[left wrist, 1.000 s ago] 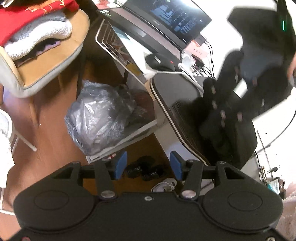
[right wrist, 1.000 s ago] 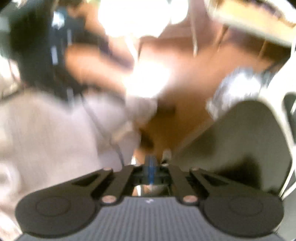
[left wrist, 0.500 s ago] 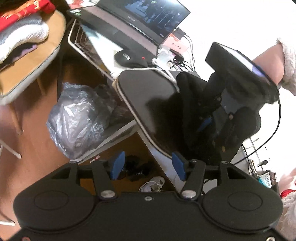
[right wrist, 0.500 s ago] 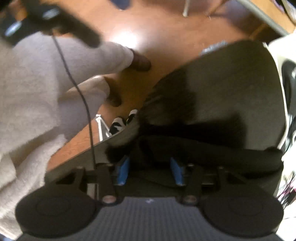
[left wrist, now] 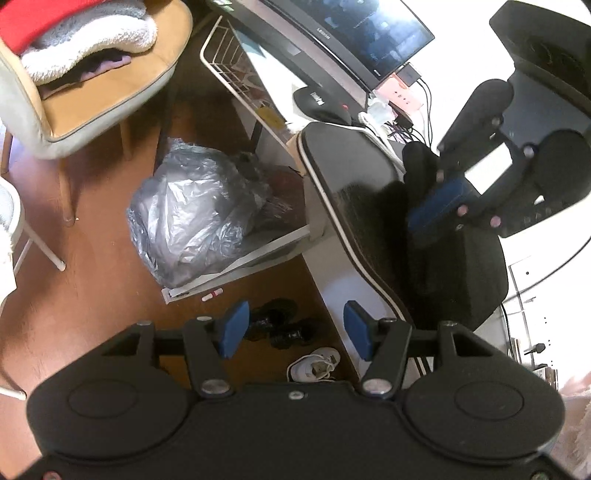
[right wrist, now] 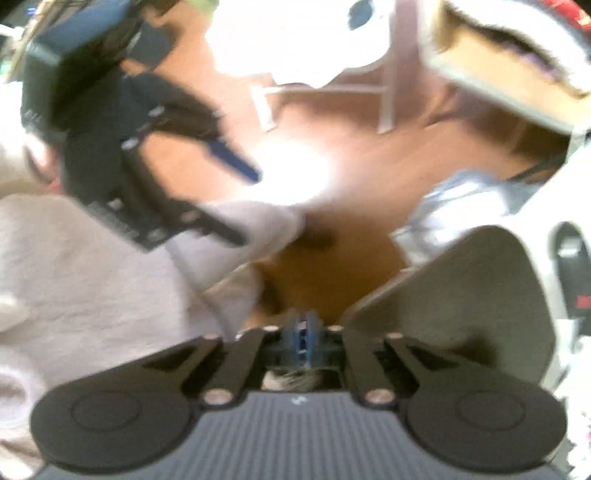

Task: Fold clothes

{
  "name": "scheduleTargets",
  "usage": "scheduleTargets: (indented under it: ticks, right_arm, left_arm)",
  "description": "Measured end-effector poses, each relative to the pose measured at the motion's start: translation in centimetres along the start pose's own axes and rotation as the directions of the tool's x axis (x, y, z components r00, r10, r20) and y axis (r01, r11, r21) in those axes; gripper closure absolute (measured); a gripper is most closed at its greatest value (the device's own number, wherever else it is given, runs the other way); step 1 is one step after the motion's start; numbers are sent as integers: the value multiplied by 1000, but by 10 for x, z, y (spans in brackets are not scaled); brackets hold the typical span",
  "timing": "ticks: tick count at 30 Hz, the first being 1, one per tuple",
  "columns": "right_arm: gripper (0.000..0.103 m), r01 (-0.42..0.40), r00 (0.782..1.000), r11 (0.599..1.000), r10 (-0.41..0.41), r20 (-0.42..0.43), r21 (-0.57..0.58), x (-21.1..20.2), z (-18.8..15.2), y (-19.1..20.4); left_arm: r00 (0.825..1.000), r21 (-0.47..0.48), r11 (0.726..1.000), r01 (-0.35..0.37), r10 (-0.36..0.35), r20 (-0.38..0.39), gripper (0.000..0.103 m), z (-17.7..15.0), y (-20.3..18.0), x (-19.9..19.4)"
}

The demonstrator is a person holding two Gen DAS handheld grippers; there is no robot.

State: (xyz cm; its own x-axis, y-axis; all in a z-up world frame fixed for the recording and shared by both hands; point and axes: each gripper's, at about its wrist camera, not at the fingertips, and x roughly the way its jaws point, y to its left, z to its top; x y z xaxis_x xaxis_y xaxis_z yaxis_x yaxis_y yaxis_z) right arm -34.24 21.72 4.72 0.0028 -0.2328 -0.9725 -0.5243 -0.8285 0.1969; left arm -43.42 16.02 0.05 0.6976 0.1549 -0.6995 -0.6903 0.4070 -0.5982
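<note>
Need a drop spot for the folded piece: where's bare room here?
Bare: left part of the board, between its white rim and the black garment; floor left of the bag. Crowded: mouse, cables and laptop behind the board; shoes by the left gripper.

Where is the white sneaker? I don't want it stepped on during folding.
In the left wrist view, the white sneaker lies on the wooden floor, low at centre, just past the left gripper, beside the dark shoes and the desk's white panel.
</note>
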Motion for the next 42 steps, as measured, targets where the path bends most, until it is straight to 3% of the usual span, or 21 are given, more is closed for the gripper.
scheduleTargets:
  ticks: [2, 4, 7, 10, 12, 13, 15, 18, 20, 22, 25, 27, 30, 31, 34, 35, 36, 37, 42]
  right_arm:
    - [70, 41, 999, 998, -41, -2, 53, -12, -15, -9]
    - [51, 75, 996, 991, -81, 48, 113, -22, -44, -13]
    - [42, 57, 983, 966, -98, 154, 250, -40, -96, -16]
    - [41, -71, 959, 910, -51, 280, 409, -48, -161, -9]
    - [36, -235, 915, 831, 14, 404, 504, -41, -212, 6]
    - [30, -317, 879, 781, 30, 475, 538, -33, -237, 15]
    - [22, -487, 777, 630, -4, 629, 605, -9, -288, 36]
    - [21, -764, 544, 275, -212, 812, 584, 54, -366, 68]
    - [21, -895, 387, 59, -395, 833, 443, 99, -408, 89]
    - [21, -942, 313, -69, -533, 786, 328, 135, -427, 104]
    - [20, -954, 291, -129, -620, 729, 271, 164, -429, 113]
    - [22, -961, 251, -81, -655, 713, 263, 165, -423, 113]
    - [23, -963, 217, -33, -687, 693, 269, 159, -414, 107]
    - [24, -960, 214, -21, -697, 685, 279, 156, -411, 104]
    - [26, -944, 247, -22, -711, 659, 330, 147, -398, 94]
    - [31, -940, 267, -43, -708, 654, 337, 154, -392, 92]
    - [58, -941, 282, -72, -704, 652, 330, 155, -391, 89]
    - [83, -951, 273, -93, -702, 658, 295, 157, -390, 89]
    - [85, -971, 233, -144, -726, 647, 189, 153, -391, 93]
  left_arm:
    - [1000, 11, 1000, 9, -10, 5, 44, 1, -7, -1]
    - [999, 18, 999, 33, -33, 8, 41, 2, -16, 0]
    - [997, 16, 997, 82, -82, -12, 38, 5, -32, 7]
    - [991, 22, 992, 126, -125, -51, 36, 7, -50, 18]
    - [985, 36, 988, 153, -150, -82, 36, 8, -66, 26]
    - [982, 43, 985, 167, -162, -97, 35, 9, -74, 30]
    - [974, 55, 980, 193, -185, -129, 34, 9, -92, 40]
    - [959, 53, 972, 231, -218, -182, 30, 8, -120, 57]
    - [944, 10, 967, 253, -245, -223, 29, 7, -134, 71]
    - [932, -46, 965, 258, -261, -251, 27, 6, -142, 84]
    - [924, -121, 962, 244, -269, -271, 23, 2, -149, 99]
    - [921, -170, 958, 232, -272, -279, 22, -3, -151, 108]
    - [917, -283, 934, 219, -296, -269, 20, -13, -145, 117]
    - [915, -330, 919, 217, -310, -260, 19, -18, -142, 119]
    - [910, -467, 856, 223, -355, -215, 12, -34, -130, 122]
    - [909, -505, 834, 223, -365, -202, 11, -40, -126, 124]
    - [907, -534, 815, 225, -375, -190, 10, -44, -124, 125]
    - [905, -561, 796, 228, -385, -179, 9, -49, -122, 127]
    - [925, -613, 750, 246, -371, -82, 7, -55, -114, 134]
